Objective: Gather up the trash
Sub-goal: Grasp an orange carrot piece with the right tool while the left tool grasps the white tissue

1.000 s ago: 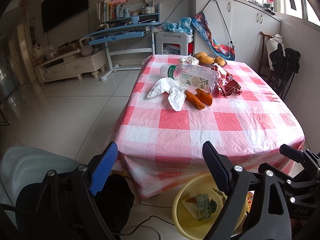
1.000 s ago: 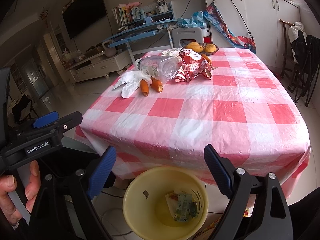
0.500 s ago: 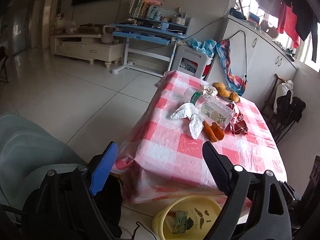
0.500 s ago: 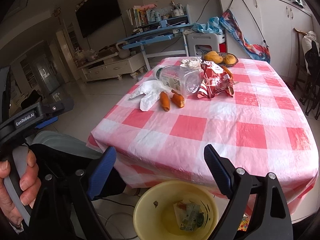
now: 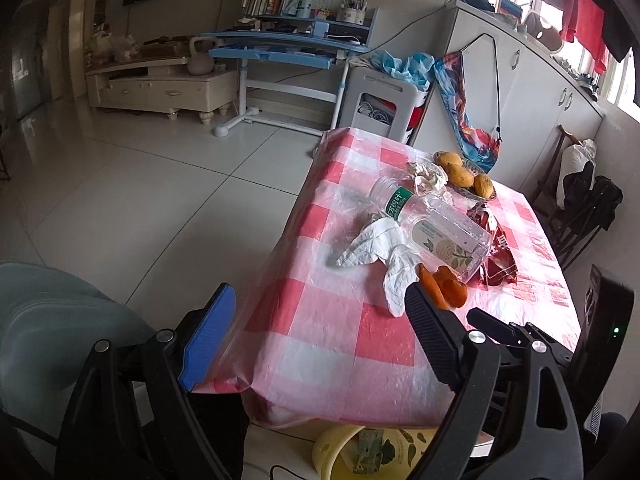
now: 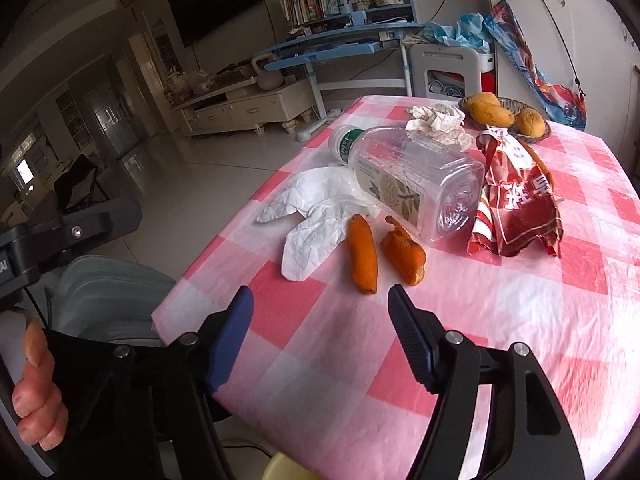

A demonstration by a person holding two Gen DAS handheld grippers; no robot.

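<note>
Approaching: right gripper (image 6: 320, 312) comes low over the near edge of the tabletop (image 6: 520, 320); its fingers (image 6: 412, 336) are closing with nothing between them yet
Nearest trash: two orange peels (image 6: 362, 254) at centre of the right wrist view, lying just ahead of the fingers; they lie side by side, near but apart
Other trash: white tissue (image 6: 316, 216) left of the peels; clear bottle (image 6: 408, 176) on its side behind them; red wrapper (image 6: 516, 204) to the right; crumpled paper (image 6: 436, 120) further up
Not trash, I judge: mangoes (image 6: 490, 110) in a basket at upper right
Left gripper (image 5: 316, 328): fingers wide and empty, at the tabletop's near left corner
Bin: yellow basin (image 5: 340, 452) on the floor, at the lower edge of the left wrist view
Advice: set the fingers across the narrow side of one peel; close only when both pads are beside it; avoid pinching the plastic cloth below; do not push the bottle, it may roll
</note>
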